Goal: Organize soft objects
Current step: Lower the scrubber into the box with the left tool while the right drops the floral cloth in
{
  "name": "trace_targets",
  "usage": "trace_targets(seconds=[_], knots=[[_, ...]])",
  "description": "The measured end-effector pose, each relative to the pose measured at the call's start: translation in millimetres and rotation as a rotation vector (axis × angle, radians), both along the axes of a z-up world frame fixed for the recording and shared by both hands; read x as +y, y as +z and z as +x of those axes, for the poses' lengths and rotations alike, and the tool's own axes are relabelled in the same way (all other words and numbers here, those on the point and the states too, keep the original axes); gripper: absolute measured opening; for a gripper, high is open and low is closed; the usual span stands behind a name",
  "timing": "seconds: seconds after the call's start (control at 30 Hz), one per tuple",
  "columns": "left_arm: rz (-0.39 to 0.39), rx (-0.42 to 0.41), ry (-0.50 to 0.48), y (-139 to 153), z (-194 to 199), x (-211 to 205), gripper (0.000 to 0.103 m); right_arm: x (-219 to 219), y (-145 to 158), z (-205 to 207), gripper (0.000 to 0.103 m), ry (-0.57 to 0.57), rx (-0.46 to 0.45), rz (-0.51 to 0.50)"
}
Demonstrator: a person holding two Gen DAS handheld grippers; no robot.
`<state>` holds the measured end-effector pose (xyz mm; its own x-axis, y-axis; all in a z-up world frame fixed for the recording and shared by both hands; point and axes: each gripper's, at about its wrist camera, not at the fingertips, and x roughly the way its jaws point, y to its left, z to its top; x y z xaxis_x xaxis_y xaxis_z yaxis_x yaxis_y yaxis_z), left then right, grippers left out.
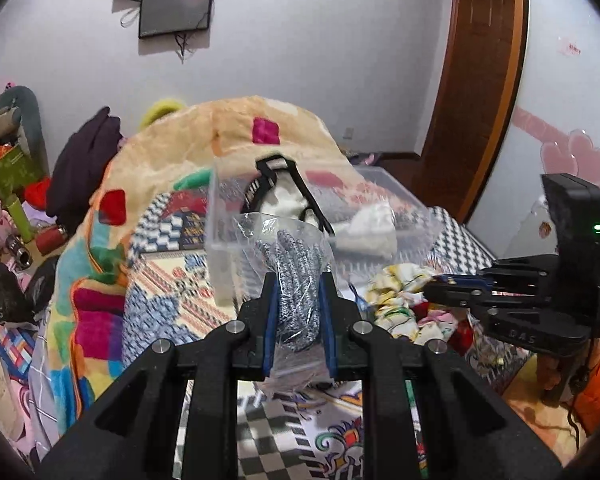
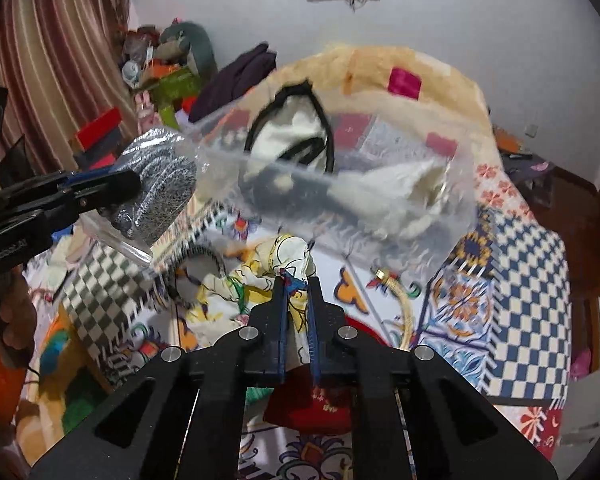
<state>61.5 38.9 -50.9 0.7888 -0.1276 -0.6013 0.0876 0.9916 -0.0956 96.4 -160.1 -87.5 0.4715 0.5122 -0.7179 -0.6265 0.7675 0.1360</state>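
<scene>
My left gripper (image 1: 298,280) is shut on a clear plastic bag holding grey knitted gloves (image 1: 296,268), held above the bed in front of a clear storage box (image 1: 220,216); bag and gripper also show in the right wrist view (image 2: 160,184). The box (image 2: 452,184) holds a black-and-white bag (image 2: 296,136) and white cloth (image 2: 396,188). My right gripper (image 2: 298,280) is shut on a yellow-and-white floral cloth (image 2: 288,252), lifting one end off the bedspread. That gripper shows in the left wrist view (image 1: 440,284) beside the cloth (image 1: 400,292).
A patterned bedspread (image 2: 520,264) covers the bed. A piled orange blanket (image 1: 228,128) stands behind the box. A red cloth (image 2: 320,408) and a gold-tipped cord (image 2: 404,308) lie near my right gripper. Clutter fills the left side (image 1: 12,208). A wooden door (image 1: 480,80) stands at the right.
</scene>
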Motion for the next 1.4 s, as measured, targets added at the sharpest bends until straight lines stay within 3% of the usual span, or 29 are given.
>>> trace_targets(seconds=[0.33,0.57,0.7,1.07,1.4], knots=[[-0.006,-0.115,0.059,36,16,15,0.019,-2,62,12,0.008,-0.071,-0.168,0.087],[0.013,-0.139,0.08,42,43,16,0.019,4,82,36,0.008,-0.118,-0.222,0.134],[0.018,-0.118,0.068,35,65,14,0.019,15,77,49,0.008,-0.127,-0.225,0.125],[0.094,-0.028,0.039,-8,111,-3,0.019,33,36,81,0.008,-0.132,-0.11,0.053],[0.118,0.062,0.041,-30,126,-5,0.021,38,18,88,0.008,-0.129,-0.04,-0.028]])
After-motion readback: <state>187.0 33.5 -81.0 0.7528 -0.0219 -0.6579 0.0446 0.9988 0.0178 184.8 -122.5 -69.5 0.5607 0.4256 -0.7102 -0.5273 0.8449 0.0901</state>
